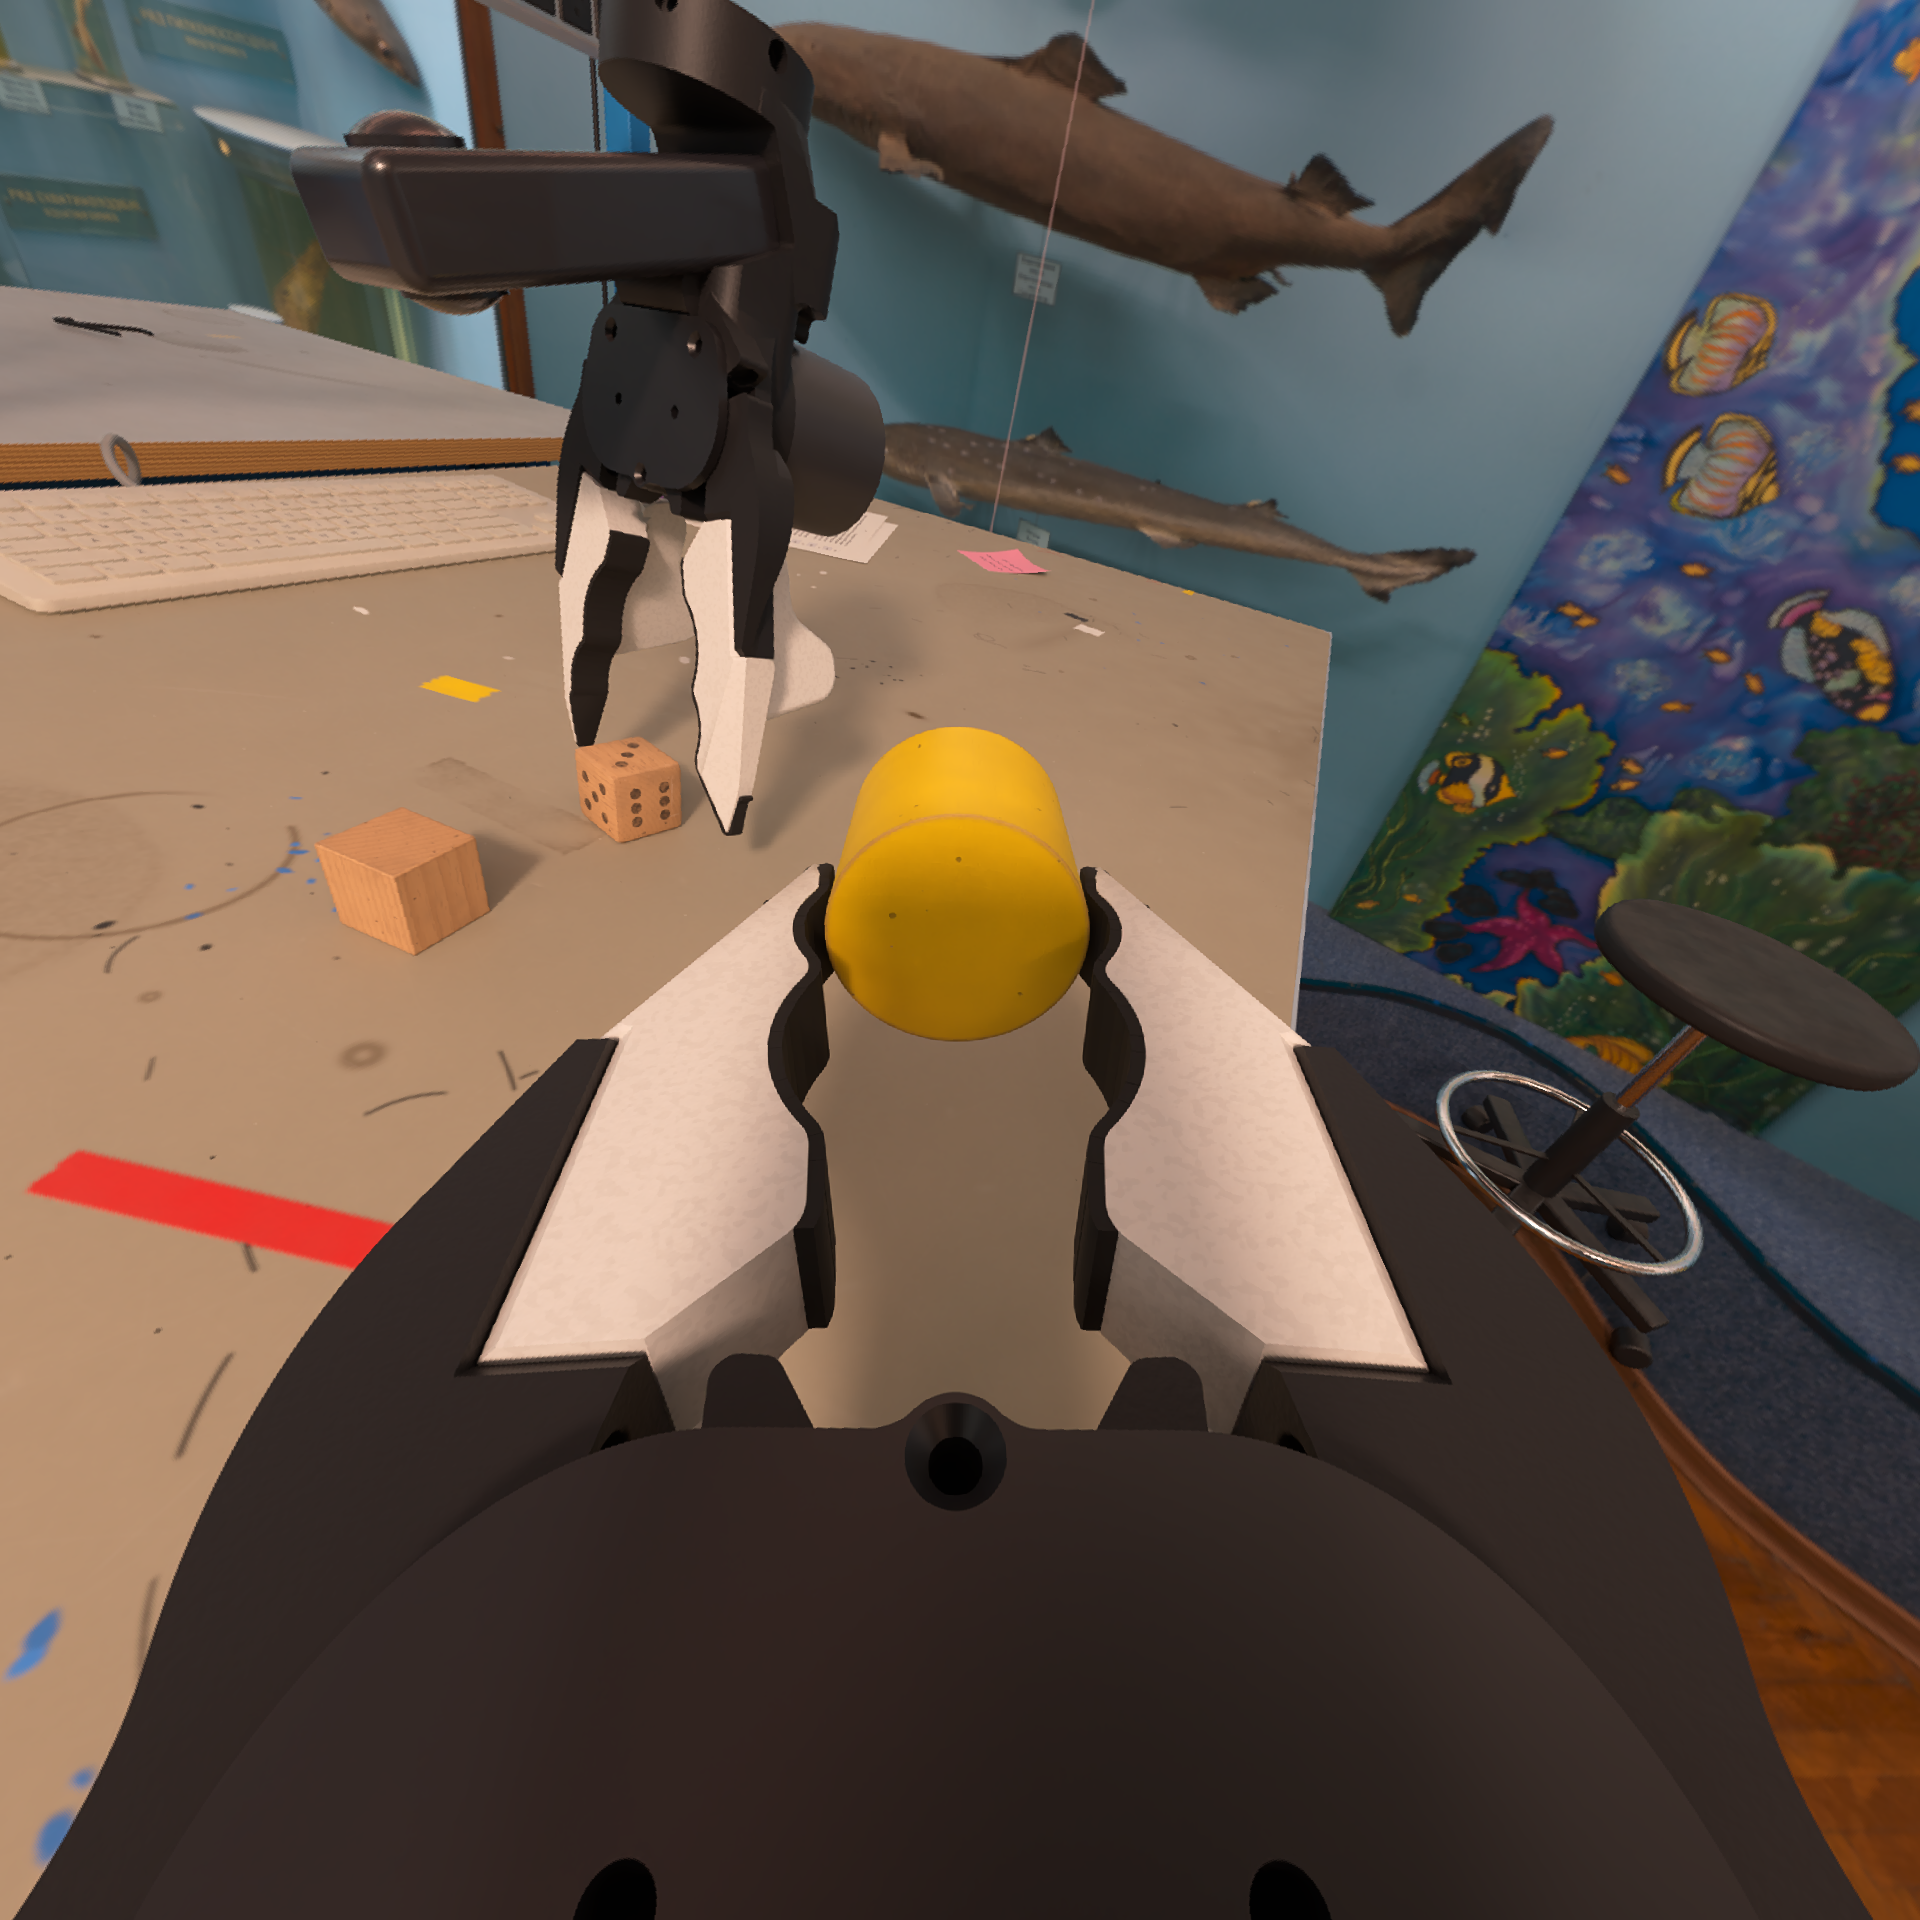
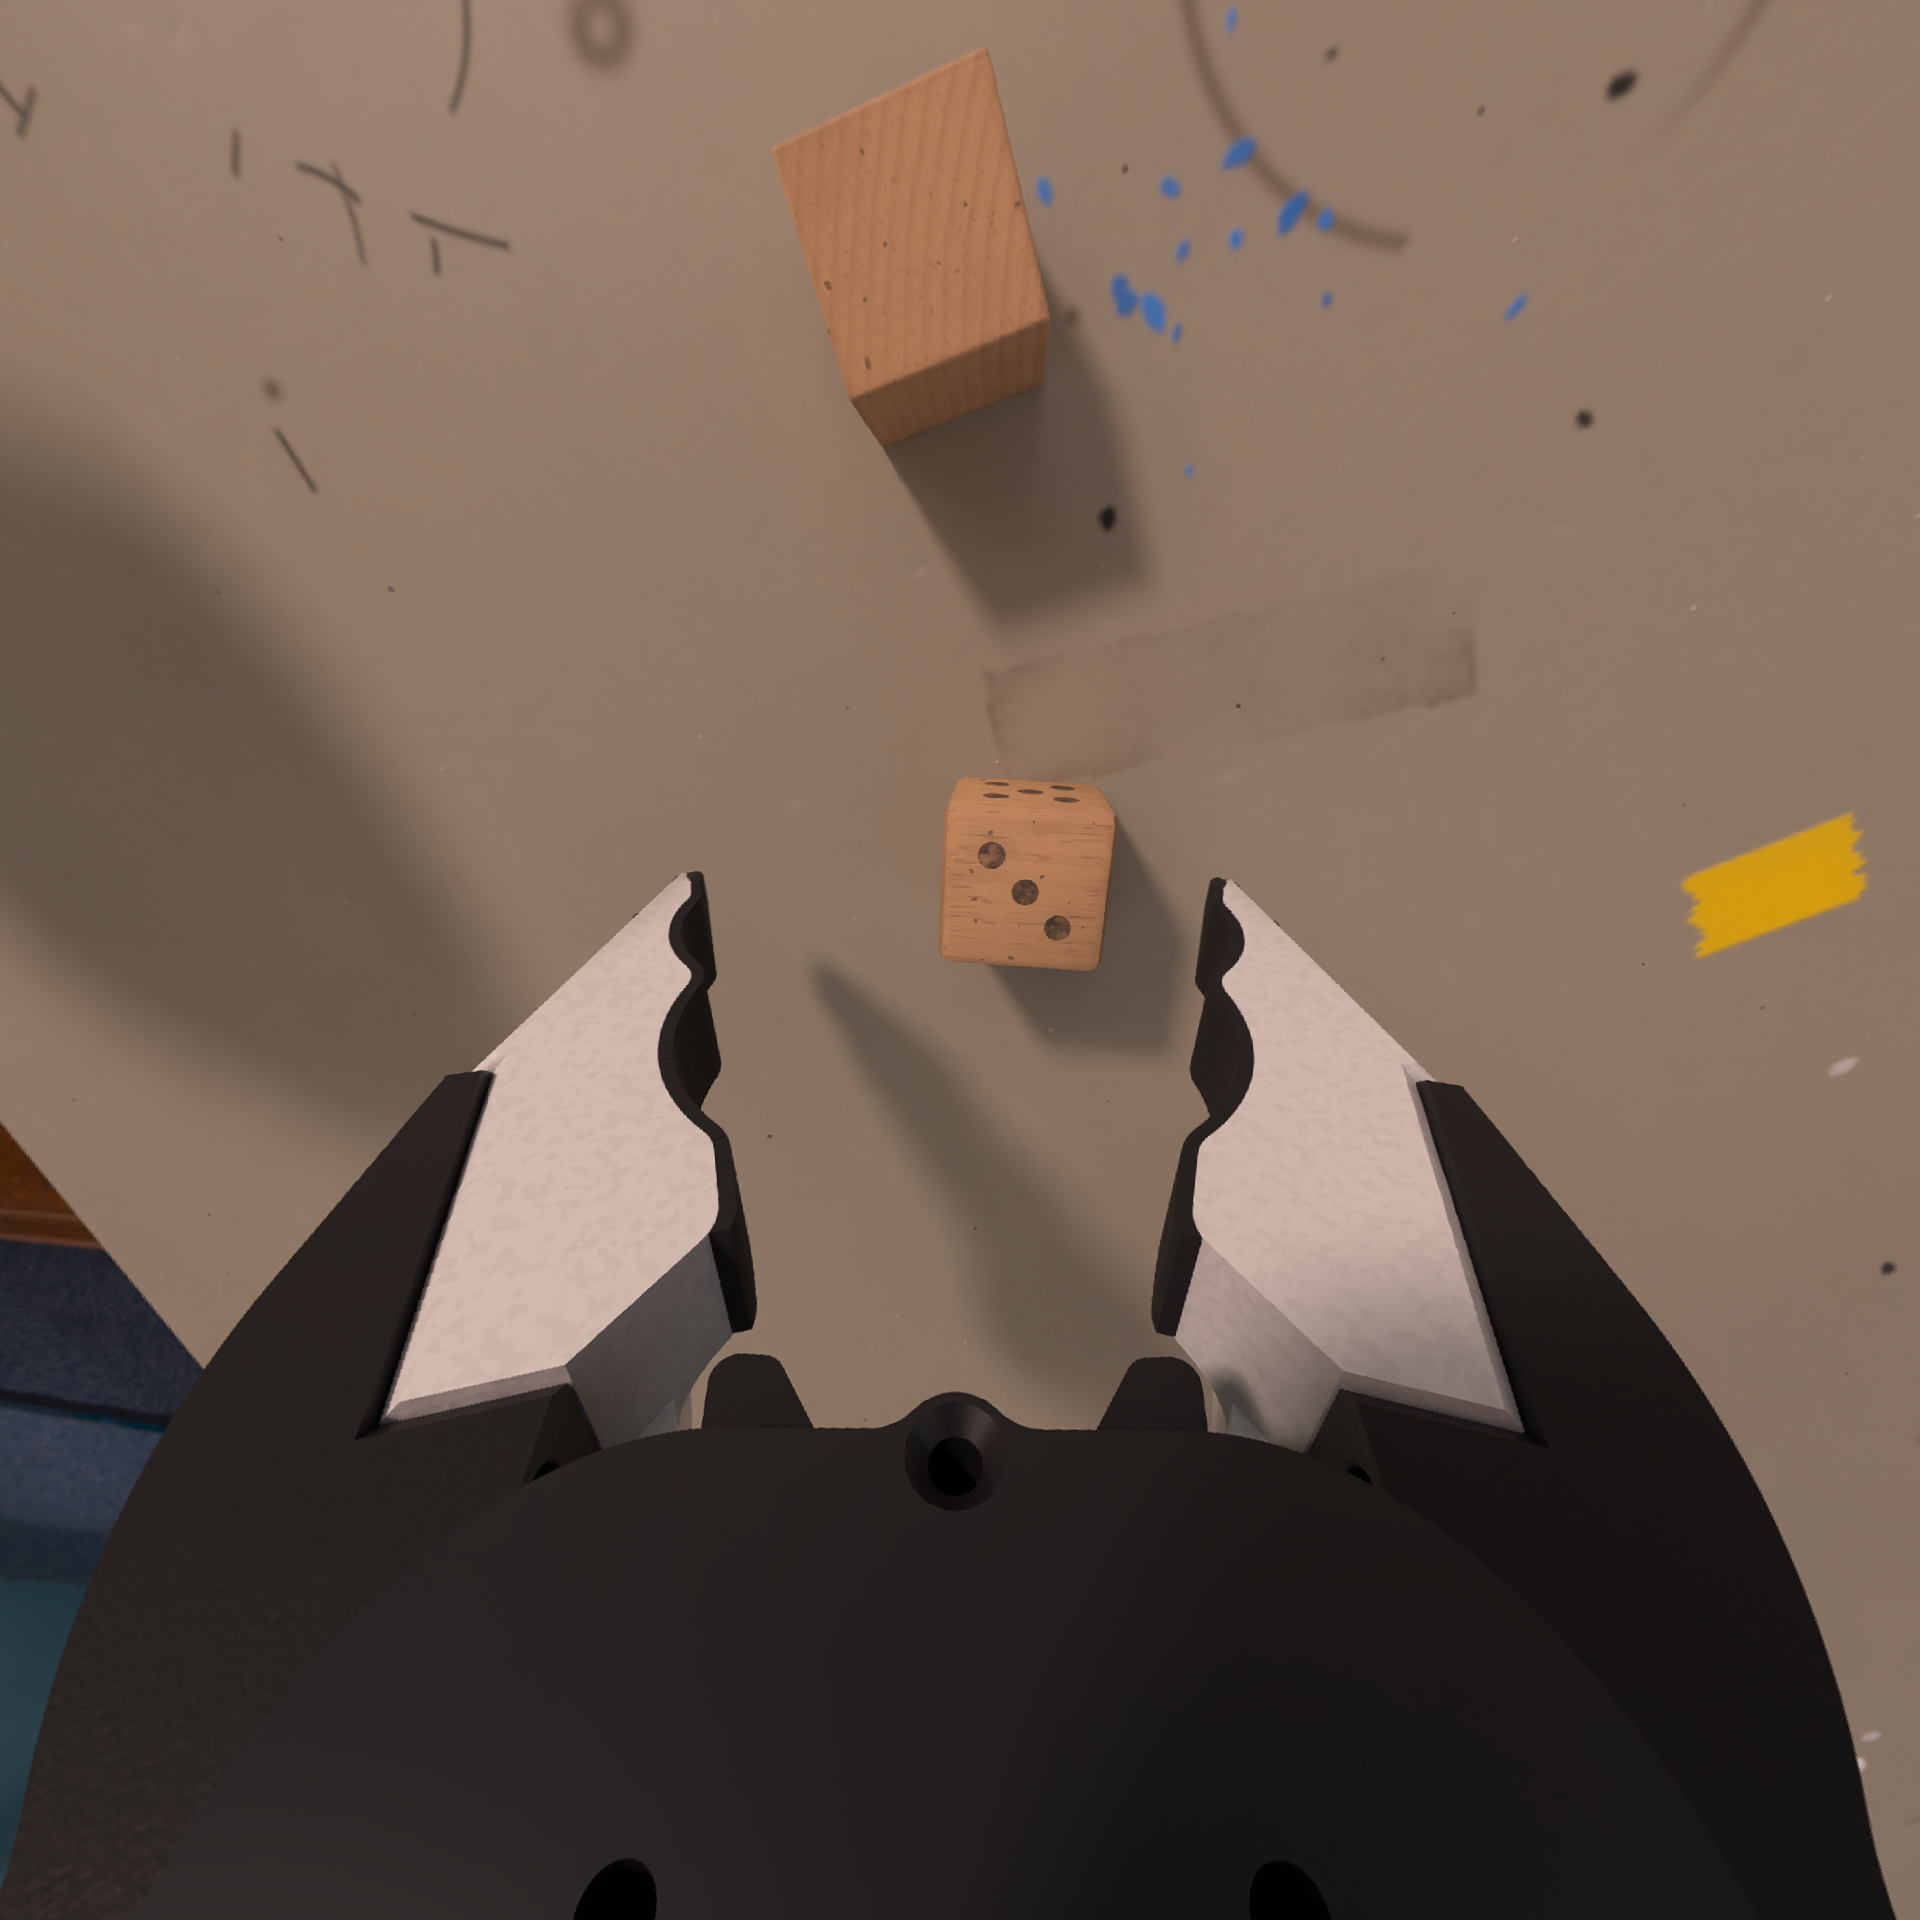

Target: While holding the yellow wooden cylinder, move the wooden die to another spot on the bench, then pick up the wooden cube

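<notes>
Black housing and white, pebbled finger shells filled the near foreground of both wrist views. Between the left gripper's [image 1: 956, 904] dark scalloped pads sat the yellow wooden cylinder [image 1: 956, 883], pinched across its smooth, matte side with its rounded end facing the camera, held clear above the bench [image 1: 1143, 727].

Seen from its own camera, the right gripper [image 2: 956, 894] stood wide open with nothing in it, pointing almost straight down. Its tips straddled the wooden die [image 2: 1027, 878], which rested on the bench just ahead of the finger line and slightly toward one side, three dark pips up. From the left wrist view one fingertip looked very close to the die's top edge; contact could not be confirmed.

To do this step well, I judged the open gripper should first centre over the die, descend until the pads bracketed two flat opposite faces, then close squarely; the die's rounded corners and small size would likely let it twist or squirt out under a skewed pinch. The cylinder hand needed only to stay steady.

Beyond the die, well apart, the wooden cube [image 2: 914, 249] lay flat: larger, sharp-edged, pale beech-like grain, lightly flecked. The bench top was dull tan, scuffed with dark strokes, blue paint specks [image 2: 1143, 301] and a yellow tape strip [image 2: 1771, 883].
</notes>
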